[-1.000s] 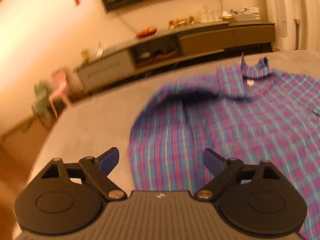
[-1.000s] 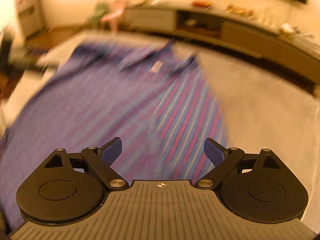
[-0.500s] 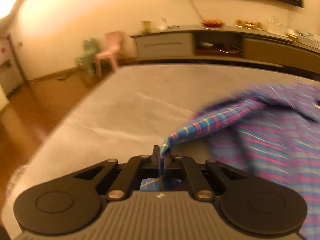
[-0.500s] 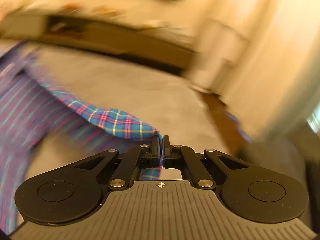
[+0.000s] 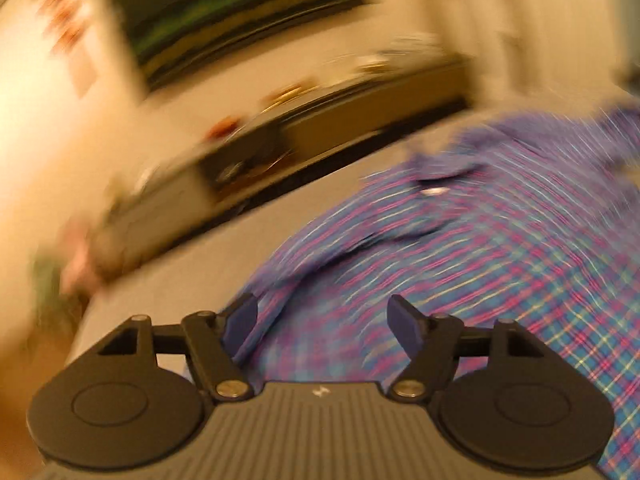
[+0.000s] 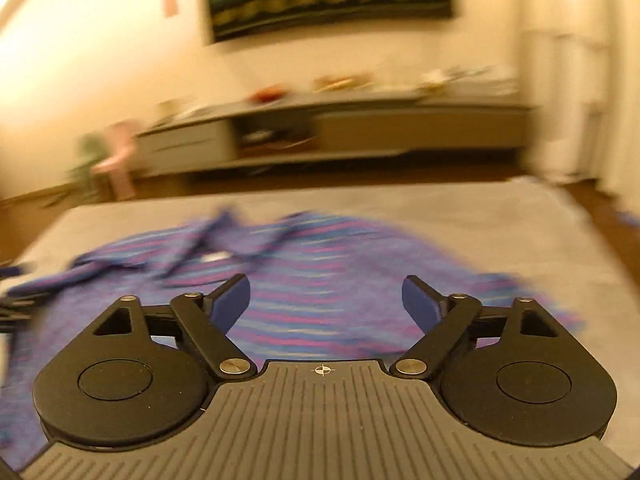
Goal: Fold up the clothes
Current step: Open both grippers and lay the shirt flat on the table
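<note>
The plaid shirt lies spread on the grey bed, its collar toward the far edge. On my left wrist feed the left gripper hangs over the shirt's near left part, fingers spread wide, holding nothing; cloth fills the gap below them. My right gripper is likewise parted and empty above the shirt. Beyond the bed sits a low sideboard. Both feeds are motion-blurred.
</note>
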### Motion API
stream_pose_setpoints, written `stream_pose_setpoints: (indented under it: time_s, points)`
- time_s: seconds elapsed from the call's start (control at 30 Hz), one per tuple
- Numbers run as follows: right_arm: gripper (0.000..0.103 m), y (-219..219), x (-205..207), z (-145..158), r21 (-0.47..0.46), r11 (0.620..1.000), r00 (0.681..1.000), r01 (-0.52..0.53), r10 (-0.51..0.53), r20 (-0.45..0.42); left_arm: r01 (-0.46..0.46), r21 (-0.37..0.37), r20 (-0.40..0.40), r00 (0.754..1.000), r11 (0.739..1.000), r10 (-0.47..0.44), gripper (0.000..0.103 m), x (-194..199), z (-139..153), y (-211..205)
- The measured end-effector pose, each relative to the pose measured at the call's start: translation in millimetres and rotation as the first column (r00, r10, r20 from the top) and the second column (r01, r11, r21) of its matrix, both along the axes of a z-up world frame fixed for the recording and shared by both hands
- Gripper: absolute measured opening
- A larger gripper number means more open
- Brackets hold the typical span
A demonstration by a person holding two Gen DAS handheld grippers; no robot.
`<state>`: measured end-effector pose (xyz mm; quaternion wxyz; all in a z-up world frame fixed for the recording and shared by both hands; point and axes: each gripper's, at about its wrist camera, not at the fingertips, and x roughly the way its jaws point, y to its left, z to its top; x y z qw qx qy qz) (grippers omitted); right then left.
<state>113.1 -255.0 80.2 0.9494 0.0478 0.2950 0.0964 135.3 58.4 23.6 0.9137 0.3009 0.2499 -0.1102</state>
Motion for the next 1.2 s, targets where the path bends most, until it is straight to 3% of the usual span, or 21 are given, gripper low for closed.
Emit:
stream_pose_setpoints:
  time_s: [0.03, 0.1, 0.17, 0.23, 0.27, 0.37, 0.4, 0.43, 0.47, 0.5, 0.57, 0.63, 0.67, 0.7, 0.73, 0.77, 0.8, 0.93, 1.03, 1.13, 1.2]
  points:
    - [0.083, 14, 6, -10, 0.009, 0.999, 0.999, -0.032, 0.032, -0.019, 0.056, 0.095, 0.033, 0.998, 0.994, -0.059, 0.074, 9, -8, -16]
    - [0.083, 37, 18, -36, 0.014, 0.996, 0.994, -0.088, 0.089, -0.060, 0.124, 0.260, 0.064, 0.987, 0.957, -0.146, 0.069, 31, -24, -39]
    - [0.081, 52, 25, -67, -0.039, 0.993, 0.984, -0.111, 0.104, -0.143, 0.177, 0.322, 0.009, 0.982, 0.930, -0.190, 0.062, 57, -39, -46]
    - [0.075, 66, 32, -92, -0.093, 0.986, 0.968, -0.135, 0.111, -0.226, 0.230, 0.379, -0.049, 0.972, 0.896, -0.229, 0.061, 84, -54, -53]
    - [0.075, 71, 34, -100, -0.105, 0.981, 0.961, -0.161, 0.132, -0.242, 0.261, 0.388, -0.081, 0.965, 0.884, -0.249, 0.061, 95, -60, -53]
    - [0.080, 70, 33, -111, -0.143, 0.962, 0.951, -0.232, 0.193, -0.242, 0.325, 0.346, -0.139, 0.946, 0.880, -0.294, 0.060, 118, -69, -48]
    - [0.082, 72, 33, -113, -0.159, 0.956, 0.949, -0.246, 0.205, -0.240, 0.337, 0.322, -0.149, 0.941, 0.885, -0.304, 0.059, 125, -68, -46]
    - [0.083, 73, 33, -113, -0.173, 0.950, 0.947, -0.259, 0.215, -0.238, 0.349, 0.297, -0.158, 0.936, 0.889, -0.315, 0.049, 132, -68, -44]
    - [0.084, 75, 33, -114, -0.177, 0.947, 0.946, -0.267, 0.223, -0.237, 0.364, 0.262, -0.179, 0.928, 0.894, -0.325, 0.020, 140, -65, -43]
    - [0.085, 76, 32, -115, -0.179, 0.945, 0.944, -0.274, 0.229, -0.236, 0.371, 0.208, -0.212, 0.921, 0.905, -0.328, 0.001, 150, -61, -43]
    - [0.085, 76, 32, -115, -0.184, 0.941, 0.942, -0.283, 0.238, -0.236, 0.284, 0.050, -0.186, 0.945, 0.957, -0.270, 0.002, 176, -39, -32]
    - [0.087, 74, 35, -115, -0.184, 0.940, 0.941, -0.289, 0.243, -0.236, 0.130, -0.140, -0.154, 0.976, 0.982, -0.151, 0.002, 204, -14, -12]
    - [0.088, 73, 34, -115, -0.184, 0.940, 0.941, -0.289, 0.244, -0.235, -0.014, -0.241, -0.163, 0.986, 0.971, -0.026, 0.001, 223, -5, 5]
    - [0.089, 73, 34, -115, -0.184, 0.939, 0.941, -0.290, 0.245, -0.233, -0.156, -0.336, -0.185, 0.978, 0.929, 0.098, 0.002, 241, 4, 22]
    - [0.091, 74, 34, -116, -0.184, 0.939, 0.941, -0.291, 0.247, -0.231, -0.276, -0.410, -0.223, 0.954, 0.869, 0.198, 0.008, 255, 10, 39]
    - [0.091, 74, 34, -116, -0.184, 0.939, 0.941, -0.292, 0.247, -0.230, -0.346, -0.451, -0.265, 0.932, 0.823, 0.246, 0.021, 262, 11, 53]
    - [0.092, 75, 33, -116, -0.185, 0.938, 0.941, -0.293, 0.248, -0.232, -0.360, -0.462, -0.278, 0.927, 0.811, 0.253, 0.025, 261, 11, 59]
    - [0.094, 76, 31, -117, -0.186, 0.936, 0.937, -0.300, 0.252, -0.241, -0.279, -0.348, -0.216, 0.953, 0.895, 0.213, 0.044, 224, 8, 54]
    - [0.095, 78, 31, -118, -0.188, 0.933, 0.934, -0.308, 0.258, -0.247, -0.156, -0.247, -0.200, 0.974, 0.956, 0.108, 0.057, 198, -5, 27]
    - [0.097, 82, 29, -119, -0.189, 0.930, 0.932, -0.315, 0.266, -0.246, -0.074, -0.161, -0.195, 0.980, 0.984, 0.042, 0.063, 191, -17, -3]
    - [0.097, 83, 29, -119, -0.190, 0.929, 0.932, -0.316, 0.267, -0.245, -0.050, -0.153, -0.197, 0.980, 0.987, 0.020, 0.066, 201, -23, -26]
